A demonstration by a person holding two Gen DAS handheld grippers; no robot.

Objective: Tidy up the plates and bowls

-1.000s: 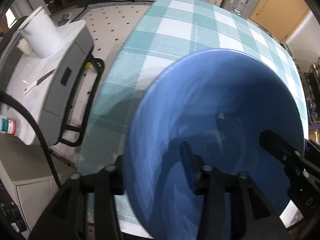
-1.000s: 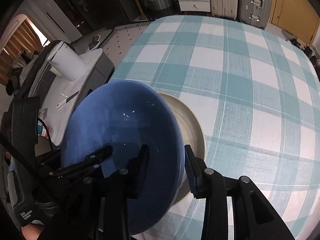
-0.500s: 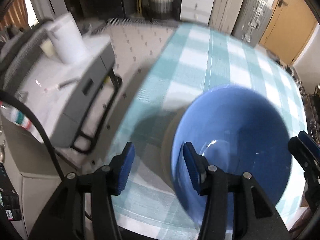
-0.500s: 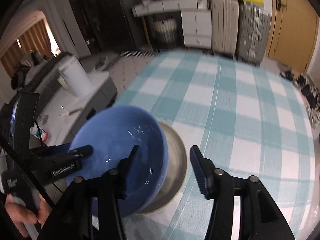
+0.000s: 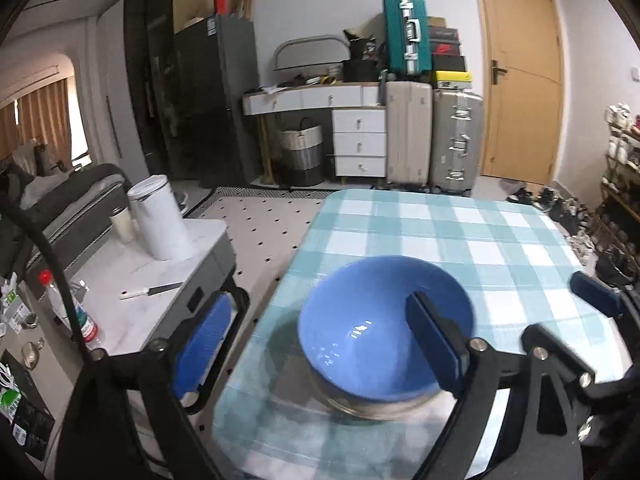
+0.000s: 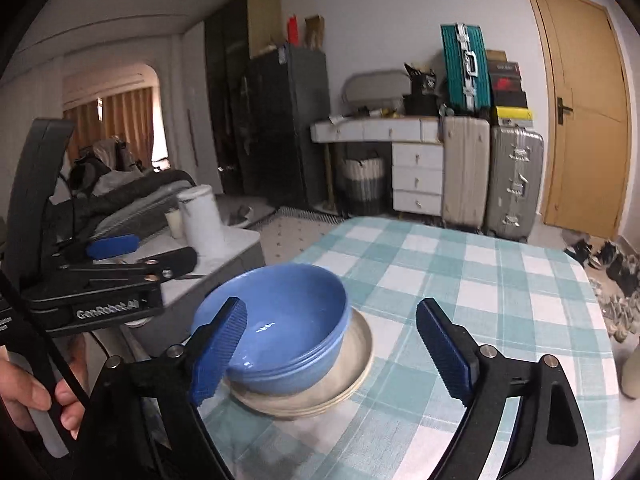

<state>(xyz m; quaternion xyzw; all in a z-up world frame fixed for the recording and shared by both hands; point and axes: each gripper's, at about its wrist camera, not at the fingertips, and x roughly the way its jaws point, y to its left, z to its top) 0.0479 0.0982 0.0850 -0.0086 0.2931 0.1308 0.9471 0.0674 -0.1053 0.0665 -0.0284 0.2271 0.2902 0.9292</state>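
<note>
The blue bowl sits upright on a stack of beige plates, near the corner of the table covered in a teal-and-white checked cloth. In the right wrist view the bowl shows stepped rims along its side (more than one bowl appears nested, though the count cannot be told).

The left gripper has its jaws opening and standing wide; the bowl appears between its fingers in the left wrist view, but neither pad touches it. The right gripper likewise has jaws opening, spread wide, with the bowl and plates seen in the gap and no pad pressing on them. Both grippers hold nothing.

A hand grips the handle of the left gripper at the lower left of the right wrist view.

Beside the table stands a grey side cabinet carrying a white canister and a knife.
</note>
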